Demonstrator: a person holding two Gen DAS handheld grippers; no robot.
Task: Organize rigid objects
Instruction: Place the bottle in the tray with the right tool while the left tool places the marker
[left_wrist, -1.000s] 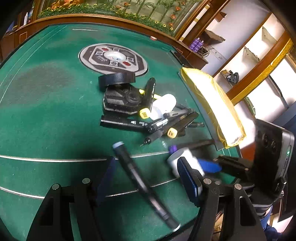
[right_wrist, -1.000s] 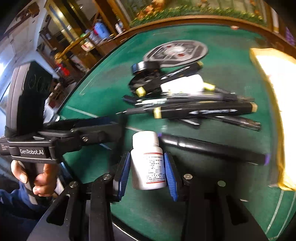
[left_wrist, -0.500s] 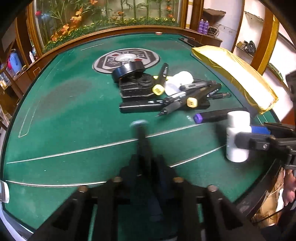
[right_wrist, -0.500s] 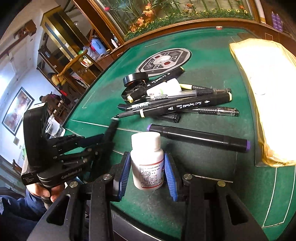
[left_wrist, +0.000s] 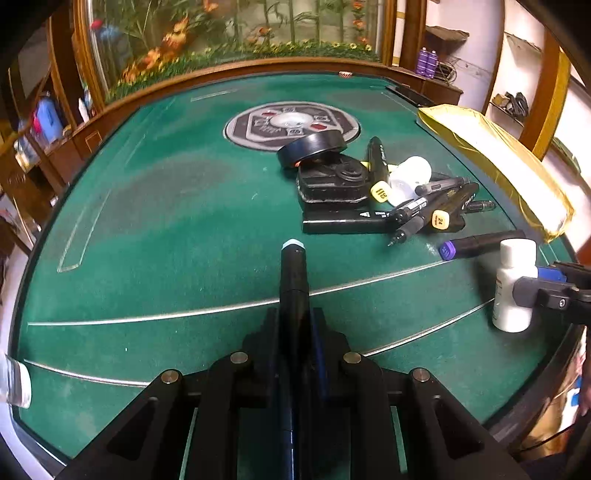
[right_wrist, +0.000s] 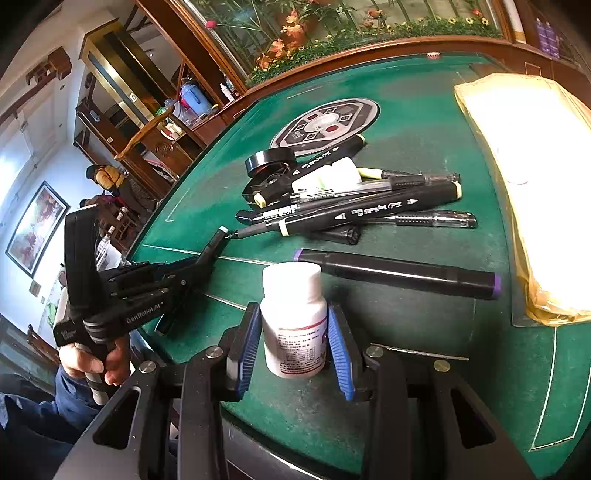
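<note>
My left gripper (left_wrist: 293, 328) is shut on a black marker (left_wrist: 291, 280) with a pale blue cap, which sticks out forward over the green felt table (left_wrist: 166, 229). In the right wrist view that left gripper (right_wrist: 207, 258) shows at the left with the black marker (right_wrist: 216, 242) in it. My right gripper (right_wrist: 293, 343) is shut on an upright white pill bottle (right_wrist: 291, 321); the white pill bottle (left_wrist: 513, 288) appears at the right in the left wrist view. A pile of markers and pens (right_wrist: 362, 206) lies beyond. A purple-capped marker (right_wrist: 399, 273) lies just behind the bottle.
A black tape roll (left_wrist: 312, 147) leans on a black box (left_wrist: 332, 181) beside a second white bottle (left_wrist: 408, 179). A round grey emblem (left_wrist: 291, 125) marks the felt centre. A yellow padded envelope (right_wrist: 532, 177) lies at the right. A hand (right_wrist: 92, 365) holds the left gripper.
My left gripper has shut on the black marker that lay slanted between its open fingers, and the marker now points straight ahead. The left view has swung toward the table's middle. The right gripper keeps the bottle.
</note>
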